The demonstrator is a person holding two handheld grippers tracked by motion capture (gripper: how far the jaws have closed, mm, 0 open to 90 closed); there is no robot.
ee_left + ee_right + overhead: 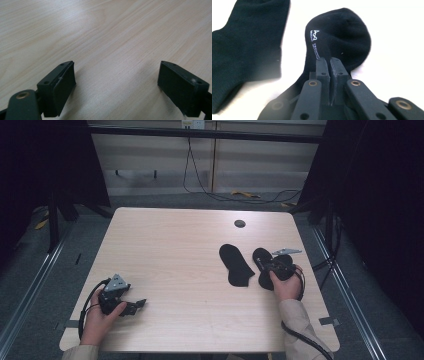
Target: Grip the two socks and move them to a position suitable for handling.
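Currently, the right gripper is clamped on the right sock, seen at four o'clock on the table; the left sock lies just beside it. The left gripper, at eight o'clock, is held spread.

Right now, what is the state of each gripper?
Left gripper: open, holding nothing.
Right gripper: jaws closed on the right black sock.

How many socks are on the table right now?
2. One black sock lies flat right of the table's middle; the second sock lies just right of it, partly covered by the right gripper, whose jaws are shut on it.
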